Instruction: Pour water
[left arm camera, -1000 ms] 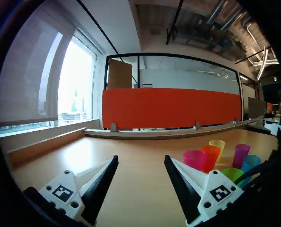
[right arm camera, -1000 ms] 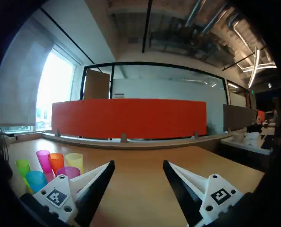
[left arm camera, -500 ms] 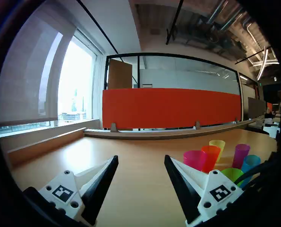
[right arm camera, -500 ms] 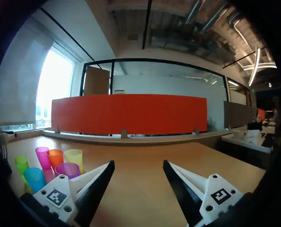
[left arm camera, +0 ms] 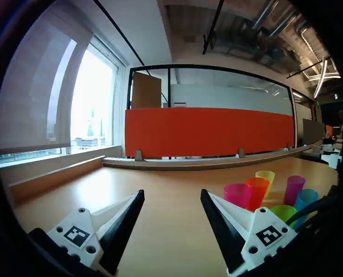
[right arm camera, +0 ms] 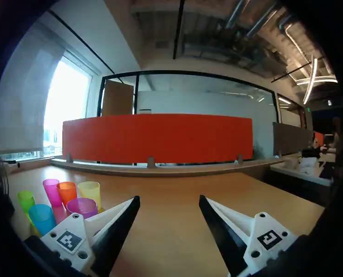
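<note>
Left hand-held gripper (left arm camera: 171,191): jaws wide apart, holding nothing; held level and low over the tabletop (left arm camera: 171,244), aimed at the orange partition (left arm camera: 208,131)
Right hand-held gripper (right arm camera: 169,197): jaws wide, empty; level, facing the same partition
Open room: bare wood ahead of both pairs of fingers up to the partition's foot; window ledge (left arm camera: 56,173) bounds the left edge
Cups (left arm camera: 258,189): six coloured ones clustered on the tabletop, right of the left fingers, left of the right fingers; upright, mouths up, long axes vertical
</note>
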`<action>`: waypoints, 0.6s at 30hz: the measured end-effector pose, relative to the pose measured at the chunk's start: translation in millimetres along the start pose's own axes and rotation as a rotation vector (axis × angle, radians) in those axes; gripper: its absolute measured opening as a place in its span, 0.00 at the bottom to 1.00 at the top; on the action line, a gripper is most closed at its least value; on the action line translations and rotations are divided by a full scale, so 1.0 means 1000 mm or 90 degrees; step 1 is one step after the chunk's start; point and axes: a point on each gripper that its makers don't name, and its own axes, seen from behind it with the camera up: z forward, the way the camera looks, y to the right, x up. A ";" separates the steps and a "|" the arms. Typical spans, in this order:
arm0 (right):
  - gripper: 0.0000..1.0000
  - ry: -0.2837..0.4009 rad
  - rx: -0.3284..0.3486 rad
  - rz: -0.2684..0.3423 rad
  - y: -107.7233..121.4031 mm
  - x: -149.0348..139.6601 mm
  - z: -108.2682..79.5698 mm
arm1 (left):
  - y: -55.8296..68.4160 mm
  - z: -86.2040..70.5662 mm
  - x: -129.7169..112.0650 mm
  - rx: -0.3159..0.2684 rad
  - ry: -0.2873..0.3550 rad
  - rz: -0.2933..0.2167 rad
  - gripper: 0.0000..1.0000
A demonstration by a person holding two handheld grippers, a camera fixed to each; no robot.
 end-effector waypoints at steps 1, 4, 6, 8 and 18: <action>1.00 0.000 0.000 0.000 0.000 0.000 0.000 | 0.000 0.000 0.000 0.000 0.000 0.000 0.90; 1.00 0.000 0.000 0.000 0.000 0.000 -0.001 | 0.000 0.000 0.000 0.000 0.000 0.000 0.90; 1.00 0.000 0.000 0.000 0.000 0.000 -0.001 | 0.000 0.000 0.000 0.000 0.000 0.000 0.90; 1.00 -0.001 0.000 0.000 0.000 0.000 -0.001 | 0.000 0.000 0.000 0.000 0.000 0.000 0.90; 1.00 -0.001 0.000 0.000 0.001 0.001 0.000 | 0.000 0.000 0.000 0.000 0.000 0.000 0.90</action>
